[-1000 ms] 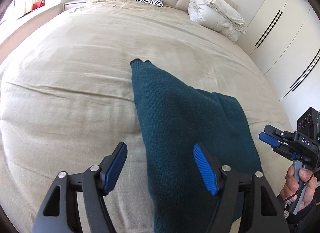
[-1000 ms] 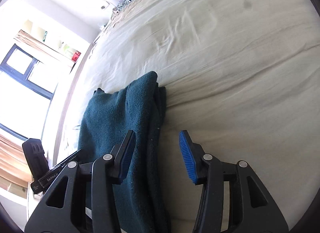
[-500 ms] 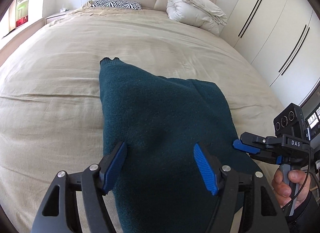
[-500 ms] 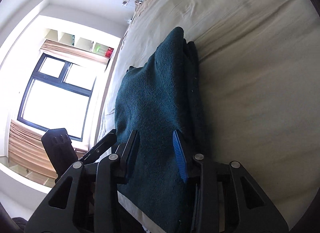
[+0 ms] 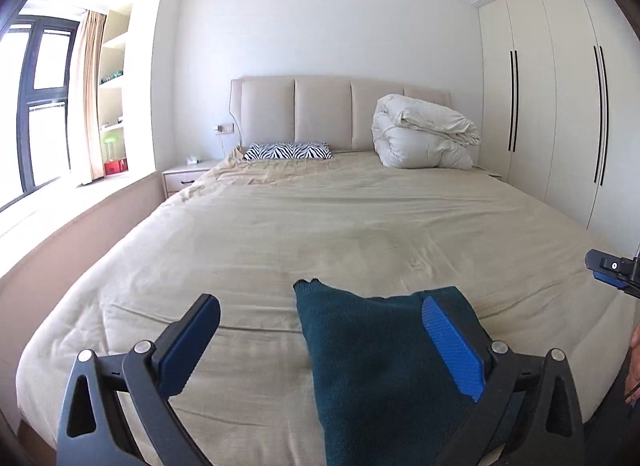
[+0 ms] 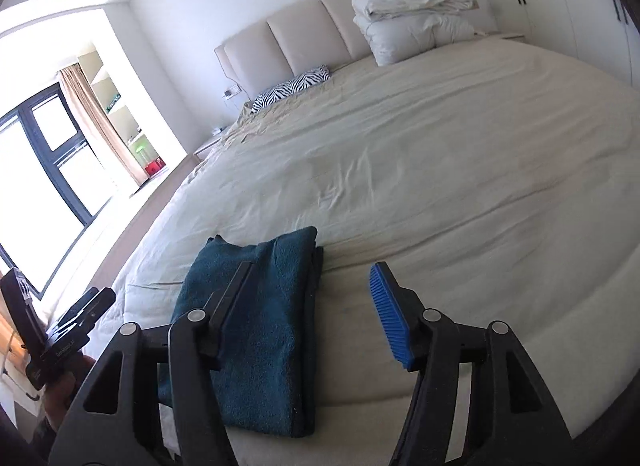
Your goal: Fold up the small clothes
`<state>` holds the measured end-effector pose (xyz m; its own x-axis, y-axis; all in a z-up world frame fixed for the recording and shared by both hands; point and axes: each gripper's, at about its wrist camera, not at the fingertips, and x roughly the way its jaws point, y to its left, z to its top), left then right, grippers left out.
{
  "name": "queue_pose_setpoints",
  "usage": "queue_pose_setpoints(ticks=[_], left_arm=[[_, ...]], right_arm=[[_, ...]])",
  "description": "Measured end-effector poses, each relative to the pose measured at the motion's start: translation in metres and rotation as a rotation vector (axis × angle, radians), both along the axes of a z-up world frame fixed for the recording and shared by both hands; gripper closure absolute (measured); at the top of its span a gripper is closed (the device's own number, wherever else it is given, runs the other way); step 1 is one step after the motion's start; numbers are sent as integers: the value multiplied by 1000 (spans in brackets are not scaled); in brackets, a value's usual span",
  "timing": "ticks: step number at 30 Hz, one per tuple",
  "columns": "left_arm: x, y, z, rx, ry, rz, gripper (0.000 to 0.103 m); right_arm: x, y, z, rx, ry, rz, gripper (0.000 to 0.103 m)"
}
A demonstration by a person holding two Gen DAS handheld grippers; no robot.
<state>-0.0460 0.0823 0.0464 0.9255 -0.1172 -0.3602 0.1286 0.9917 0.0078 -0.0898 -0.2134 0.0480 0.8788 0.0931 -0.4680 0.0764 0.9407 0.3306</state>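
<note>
Left gripper (image 5: 320, 350): jaws spread wide, having just been opening; nothing clamped, pads clear of the cloth below.
Right gripper (image 6: 316, 314): jaws apart, likewise just opening, empty.
Dark teal garment (image 6: 256, 330): folded into a long, layered rectangle, lying flat near the foot edge of the bed (image 6: 460, 153); its fold count is hard to judge.
Beige bedspread, lightly creased.
Zebra-print pillow (image 5: 287, 151) and bundled white duvet (image 5: 424, 137) at the padded headboard (image 5: 320, 105).

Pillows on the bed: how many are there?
1: a zebra-striped pillow lies at the headboard, left of the bundled white duvet, which could hide more.
</note>
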Motion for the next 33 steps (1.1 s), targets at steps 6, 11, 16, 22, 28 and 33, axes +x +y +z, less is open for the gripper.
queue_pose_setpoints(ticks=[6, 11, 16, 22, 28, 33], left_arm=[[-39, 2, 57, 29, -153, 113, 0], [-41, 2, 66, 47, -118, 167, 0], [-20, 2, 39, 26, 89, 178, 0], [-3, -6, 2, -5, 265, 128, 0], [1, -19, -24, 13, 351, 89, 0], [4, -21, -33, 31, 381, 80, 0]], right_arm=[[-37, 25, 73, -167, -283, -77, 0], [-48, 47, 107, -257, -291, 15, 0], [-46, 59, 104, -219, -166, 62, 0], [-32, 55, 65, -168, 11, 16, 0], [-20, 60, 18, -207, 195, -3, 0], [-10, 62, -9, -163, 293, -2, 0]])
